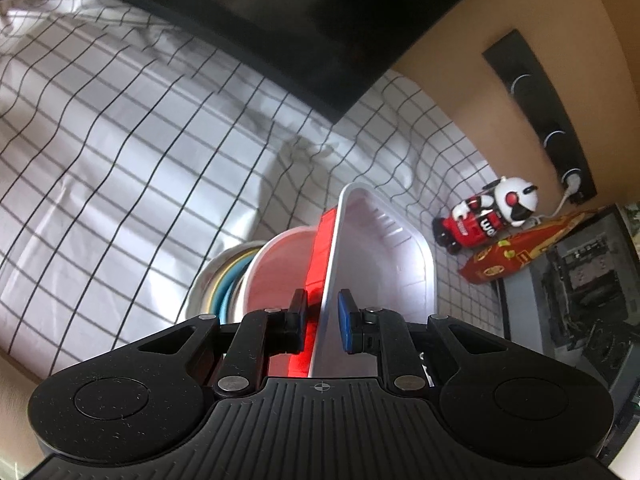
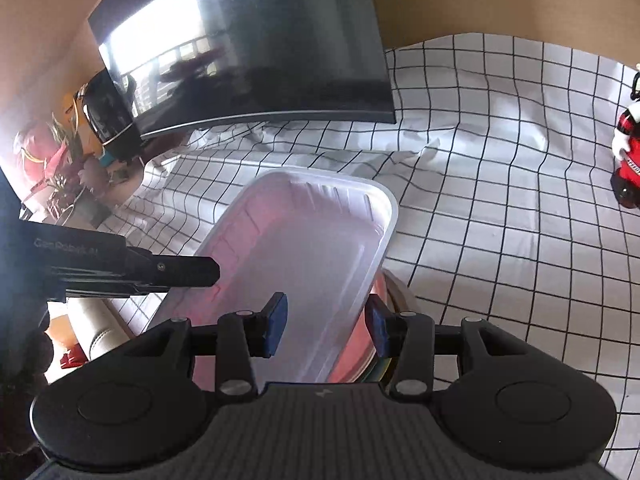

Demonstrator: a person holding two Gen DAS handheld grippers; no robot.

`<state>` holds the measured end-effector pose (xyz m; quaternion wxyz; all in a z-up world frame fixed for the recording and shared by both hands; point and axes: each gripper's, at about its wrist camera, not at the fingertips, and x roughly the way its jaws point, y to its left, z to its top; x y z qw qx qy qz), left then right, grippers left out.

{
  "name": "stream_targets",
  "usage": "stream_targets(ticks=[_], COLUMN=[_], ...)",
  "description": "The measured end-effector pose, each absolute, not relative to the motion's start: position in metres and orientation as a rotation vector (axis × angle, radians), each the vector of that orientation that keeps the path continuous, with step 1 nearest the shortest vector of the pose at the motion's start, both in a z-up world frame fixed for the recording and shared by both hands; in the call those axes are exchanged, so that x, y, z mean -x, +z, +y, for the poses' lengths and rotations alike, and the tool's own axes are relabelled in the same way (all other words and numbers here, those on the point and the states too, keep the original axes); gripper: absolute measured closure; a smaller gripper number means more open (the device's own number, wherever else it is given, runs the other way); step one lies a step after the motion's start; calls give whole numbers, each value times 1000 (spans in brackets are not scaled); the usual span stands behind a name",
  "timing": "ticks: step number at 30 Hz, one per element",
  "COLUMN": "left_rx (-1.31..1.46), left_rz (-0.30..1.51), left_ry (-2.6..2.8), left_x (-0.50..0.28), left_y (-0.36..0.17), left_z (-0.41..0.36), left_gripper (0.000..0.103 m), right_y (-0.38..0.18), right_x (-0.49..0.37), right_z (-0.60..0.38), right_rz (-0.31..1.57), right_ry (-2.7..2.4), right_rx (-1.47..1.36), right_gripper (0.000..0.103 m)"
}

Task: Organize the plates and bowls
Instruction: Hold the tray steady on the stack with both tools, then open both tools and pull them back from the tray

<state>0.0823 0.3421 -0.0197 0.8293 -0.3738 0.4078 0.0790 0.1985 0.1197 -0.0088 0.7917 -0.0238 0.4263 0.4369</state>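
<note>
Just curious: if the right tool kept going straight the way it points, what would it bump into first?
Most likely the white tray: the right tool already straddles its near rim, though depth is hard to judge.

A white cloth with a black grid (image 2: 500, 216) covers the table, wrinkled in places and lit brightly from one side. A large dark screen (image 2: 256, 40) stands at its back, its glass reflecting a bright window and railing. Behind it runs a tan wall (image 1: 500, 8), where a black strip of round sockets (image 1: 548, 120) is mounted (one holds a white plug). At the far left of the right wrist view, red flowers (image 2: 44, 156) sit in strong light.
</note>
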Motion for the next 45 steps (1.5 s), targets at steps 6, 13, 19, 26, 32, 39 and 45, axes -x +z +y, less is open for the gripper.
stream_targets(ticks=[6, 13, 19, 26, 32, 39, 45], left_rx=[796, 844, 837, 845, 843, 841, 846], left_rz=[889, 863, 847, 867, 869, 868, 866], left_ry=[196, 210, 203, 201, 200, 189, 167], left_x=[-83, -74, -72, -69, -71, -75, -75], left_y=[-31, -33, -25, -34, -35, -36, -35], left_z=[345, 356, 356, 356, 356, 354, 356], left_gripper=[84, 84, 84, 84, 84, 84, 84], right_y=[-15, -17, -12, -14, -13, -14, -14], right_x=[-201, -201, -200, -194, -194, -195, -197], right_z=[126, 133, 135, 138, 138, 136, 135], right_rz=[941, 941, 928, 926, 917, 907, 910], right_ry=[950, 956, 965, 955, 952, 945, 934], right_rx=[69, 85, 79, 102, 105, 108, 92], right_gripper=[59, 59, 59, 59, 59, 59, 59])
